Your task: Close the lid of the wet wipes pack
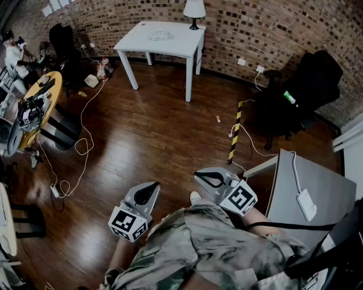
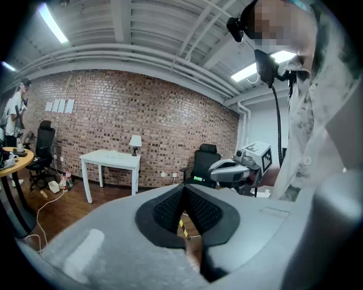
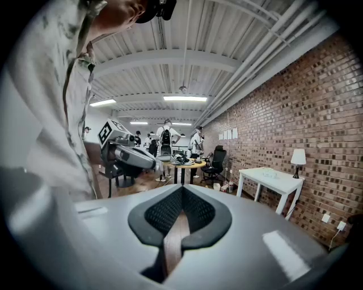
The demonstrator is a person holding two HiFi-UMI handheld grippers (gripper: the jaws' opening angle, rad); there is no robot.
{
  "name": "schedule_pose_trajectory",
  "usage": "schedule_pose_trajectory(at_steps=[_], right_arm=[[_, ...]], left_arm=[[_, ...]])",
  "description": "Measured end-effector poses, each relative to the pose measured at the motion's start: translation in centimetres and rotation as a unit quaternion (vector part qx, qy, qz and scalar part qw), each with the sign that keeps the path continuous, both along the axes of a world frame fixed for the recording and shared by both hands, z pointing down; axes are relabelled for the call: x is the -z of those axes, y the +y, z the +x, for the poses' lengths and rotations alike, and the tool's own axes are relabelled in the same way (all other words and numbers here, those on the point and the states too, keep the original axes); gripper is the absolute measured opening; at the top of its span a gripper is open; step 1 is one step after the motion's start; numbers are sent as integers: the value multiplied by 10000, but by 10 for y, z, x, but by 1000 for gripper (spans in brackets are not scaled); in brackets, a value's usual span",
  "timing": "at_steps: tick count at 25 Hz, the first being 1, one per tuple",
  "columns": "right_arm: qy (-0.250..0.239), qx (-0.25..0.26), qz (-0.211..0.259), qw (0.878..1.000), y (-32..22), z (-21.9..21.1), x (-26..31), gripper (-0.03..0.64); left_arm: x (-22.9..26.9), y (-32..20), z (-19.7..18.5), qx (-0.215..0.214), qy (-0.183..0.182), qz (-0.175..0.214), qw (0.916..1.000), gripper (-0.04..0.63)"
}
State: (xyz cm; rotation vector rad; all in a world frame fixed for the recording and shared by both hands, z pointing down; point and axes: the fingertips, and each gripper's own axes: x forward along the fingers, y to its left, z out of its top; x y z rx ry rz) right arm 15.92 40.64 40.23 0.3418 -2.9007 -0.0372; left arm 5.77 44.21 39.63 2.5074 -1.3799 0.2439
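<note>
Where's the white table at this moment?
In the head view the white table stands top centre against the brick wall, with a lamp on its far right corner.

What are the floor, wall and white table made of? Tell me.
The floor looks like dark wood planks, glossy: plank seams and glare show. The wall is bare brick, matt: mortar joints visible. The table is smooth white, perhaps painted wood or laminate; cannot tell which.
</note>
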Motion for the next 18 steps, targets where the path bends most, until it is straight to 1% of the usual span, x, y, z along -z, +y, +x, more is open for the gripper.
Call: schedule_pose_trajectory(at_steps=[3,5,8,12,14,18], right_arm=[[52,-351,-72,9993,-17,34,-6,5],[86,-516,-184,9985,-27,49,-9,5],[66,-518,-304,9982,-46,57,-12,5],[48,-384,-234,9990,-67,65,-12,3],[96,-341,-187,9992,-73,70,-15,5],[222,-287,-255,9990,-89,76,-21,3]], left_arm=[[-2,-26,32,-386,57,-80,9992,0],[-2,-41,47,-545,89,-100,9984,0],[1,-60,56,-510,89,-72,9986,0],[5,-79,66,-419,40,33,9991,0],[5,-85,72,-388,18,51,9992,0],[8,-97,75,-295,-34,26,9996,0]])
